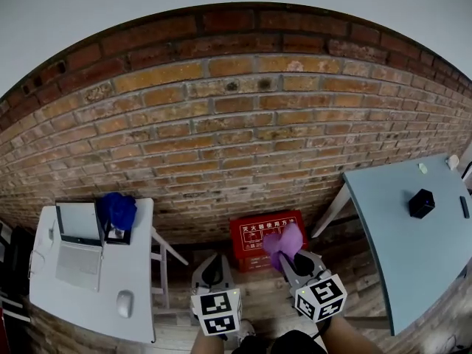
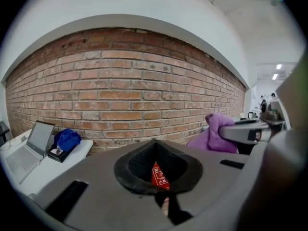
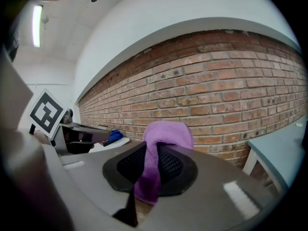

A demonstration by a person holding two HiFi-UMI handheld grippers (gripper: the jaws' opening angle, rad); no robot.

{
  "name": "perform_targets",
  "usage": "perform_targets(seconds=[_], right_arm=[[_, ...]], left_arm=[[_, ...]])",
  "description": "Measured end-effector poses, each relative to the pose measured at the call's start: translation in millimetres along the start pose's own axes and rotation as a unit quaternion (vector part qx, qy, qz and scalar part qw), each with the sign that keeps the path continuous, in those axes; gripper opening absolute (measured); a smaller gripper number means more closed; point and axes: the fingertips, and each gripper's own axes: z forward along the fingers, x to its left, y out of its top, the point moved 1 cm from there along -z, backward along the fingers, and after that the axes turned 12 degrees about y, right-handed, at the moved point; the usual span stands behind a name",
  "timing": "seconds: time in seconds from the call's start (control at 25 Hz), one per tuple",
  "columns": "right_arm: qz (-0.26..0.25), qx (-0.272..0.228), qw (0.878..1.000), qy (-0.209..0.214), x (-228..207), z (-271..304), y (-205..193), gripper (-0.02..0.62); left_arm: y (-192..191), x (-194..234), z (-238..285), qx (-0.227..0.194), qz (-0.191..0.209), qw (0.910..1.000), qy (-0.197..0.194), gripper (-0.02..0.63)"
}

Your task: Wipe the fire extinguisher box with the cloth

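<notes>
So where are we with this one; honestly it looks like right at the start. Our right gripper (image 3: 149,173) has its jaws clamped on the purple cloth (image 3: 163,137), which flops up over the tips. In the head view that cloth sits over the right-hand part of the red fire extinguisher box (image 1: 253,234); we can't tell if it's actually touching the box or just hanging in front of it. Our left gripper (image 2: 157,171) has its jaws closed together with nothing in them; a sliver of the red box just peeks through the little gap in the pads. So getting the cloth in hand is done; we'd guess pretty much all the wiping is left, and no wiped patch shows anyway.

The box is down on the floor, right up against the brick wall (image 1: 243,116), between two tables. There's a white table (image 1: 139,260) on the left with a laptop (image 1: 77,245), a mouse (image 1: 124,303) and a blue bundle (image 1: 118,209); a grey-blue table (image 1: 398,257) on the right carries a small black block (image 1: 421,203).
</notes>
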Motion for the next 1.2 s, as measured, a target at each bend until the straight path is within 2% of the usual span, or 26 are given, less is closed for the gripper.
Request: perform_targets(seconds=[0.24, 0.4, 0.64, 0.76, 1.0, 1.2], right_arm=[[0.005, 0.012, 1.000, 0.027, -17, 42, -13, 0.051], [-0.019, 0.030, 0.998, 0.060, -29, 75, -31, 0.051], [-0.030, 0.039, 0.993, 0.109, -59, 127, -86, 0.051], [-0.031, 0.044, 0.991, 0.124, -76, 152, -115, 0.051], [-0.018, 0.059, 0.990, 0.129, -105, 199, -176, 0.051], [-0.013, 0.109, 0.985, 0.131, -118, 248, -233, 0.051]], left_arm=[[-21, 9, 39, 0.026, -0.016, 0.9995, 0.007, 0.005], [-38, 11, 66, 0.031, -0.027, 0.9988, 0.027, 0.006], [-89, 4, 120, 0.032, -0.018, 0.9983, 0.044, 0.006], [-120, 5, 149, 0.033, -0.028, 0.9976, 0.053, 0.006], [-169, 3, 187, 0.029, -0.034, 0.9978, 0.048, 0.006], [-197, 8, 209, 0.036, -0.043, 0.9974, 0.046, 0.006]])
